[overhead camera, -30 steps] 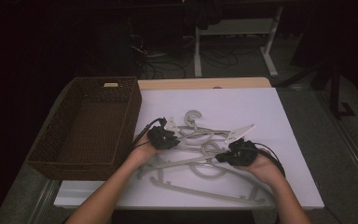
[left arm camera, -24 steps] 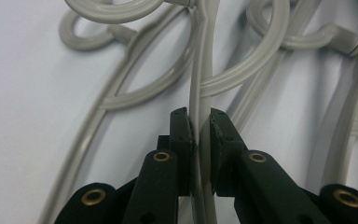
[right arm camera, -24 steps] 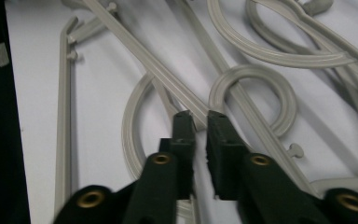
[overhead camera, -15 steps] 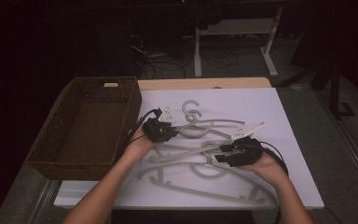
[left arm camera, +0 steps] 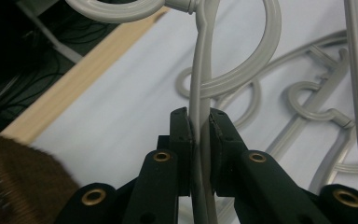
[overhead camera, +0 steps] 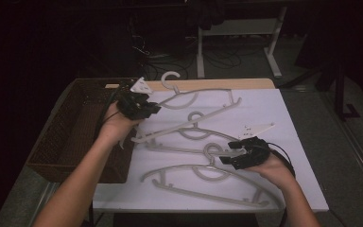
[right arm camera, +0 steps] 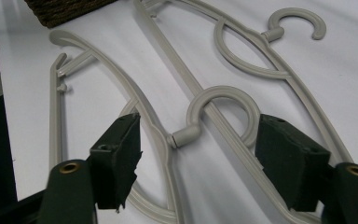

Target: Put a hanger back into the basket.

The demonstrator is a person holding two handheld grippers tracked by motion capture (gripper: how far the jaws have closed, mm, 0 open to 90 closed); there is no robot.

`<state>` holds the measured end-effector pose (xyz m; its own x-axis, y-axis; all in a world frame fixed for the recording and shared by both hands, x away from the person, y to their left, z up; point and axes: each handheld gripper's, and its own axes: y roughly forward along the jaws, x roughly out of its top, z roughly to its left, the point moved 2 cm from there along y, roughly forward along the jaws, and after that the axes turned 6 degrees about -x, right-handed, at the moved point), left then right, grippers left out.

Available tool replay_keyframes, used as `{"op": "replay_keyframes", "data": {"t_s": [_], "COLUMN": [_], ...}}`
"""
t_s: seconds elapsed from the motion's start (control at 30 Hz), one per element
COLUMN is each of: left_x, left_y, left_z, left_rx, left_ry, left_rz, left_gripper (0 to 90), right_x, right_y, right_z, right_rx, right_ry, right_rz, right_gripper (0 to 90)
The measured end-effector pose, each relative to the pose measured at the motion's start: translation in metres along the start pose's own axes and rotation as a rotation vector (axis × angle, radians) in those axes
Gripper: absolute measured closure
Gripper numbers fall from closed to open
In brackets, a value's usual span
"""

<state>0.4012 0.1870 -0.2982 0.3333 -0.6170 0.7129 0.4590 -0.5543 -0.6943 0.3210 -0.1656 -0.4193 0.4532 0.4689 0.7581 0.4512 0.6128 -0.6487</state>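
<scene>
Three grey plastic hangers are over the white table (overhead camera: 283,109). My left gripper (overhead camera: 142,108) is shut on the arm of the far hanger (overhead camera: 217,110) and holds it tilted up beside the basket. In the left gripper view the jaws (left arm camera: 198,116) clamp that thin arm (left arm camera: 199,84) just below its hook. A second hanger (overhead camera: 222,135) lies flat mid-table. The nearest hanger (overhead camera: 170,169) lies by the front edge. My right gripper (overhead camera: 230,156) is open at this hanger's hook (overhead camera: 210,150). In the right gripper view the hook (right arm camera: 223,93) lies between the spread jaws (right arm camera: 198,140), untouched.
A brown wicker basket (overhead camera: 71,137) stands along the table's left side, its inside dark. A pale wooden strip (overhead camera: 217,84) runs along the table's far edge. Desk legs and cables are on the dark floor beyond. Bare white table lies at the right.
My left gripper has lifted its hanger up and toward the far left, next to the basket. My right gripper has shifted slightly nearer and stayed open by the nearest hanger's hook.
</scene>
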Motion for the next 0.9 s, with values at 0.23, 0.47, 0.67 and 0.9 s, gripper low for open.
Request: {"op": "replay_keyframes", "data": {"t_s": [0.23,0.47,0.67,0.9], "left_x": [-0.021,-0.057,-0.092,-0.128], "left_y": [-0.038,-0.073,-0.094,-0.112], "left_z": [0.036,0.073,0.100,0.125], "left_rx": [0.047,0.132,0.198,0.280], "left_ry": [-0.061,-0.126,-0.190,-0.239], "left_rz": [-0.032,-0.023,-0.019,0.020], "left_gripper": [82.1,82.0,82.0,82.0], "right_x": [0.001,0.002,0.002,0.002], "right_y": [0.001,0.002,0.003,0.003], "right_z": [-0.001,-0.001,0.000,-0.001], "right_rx": [-0.012,-0.019,-0.024,-0.029], "right_ry": [0.001,-0.001,0.001,0.001], "right_rz": [-0.001,-0.004,0.003,0.002], "right_gripper": [26.9,26.2,26.2,26.2]}}
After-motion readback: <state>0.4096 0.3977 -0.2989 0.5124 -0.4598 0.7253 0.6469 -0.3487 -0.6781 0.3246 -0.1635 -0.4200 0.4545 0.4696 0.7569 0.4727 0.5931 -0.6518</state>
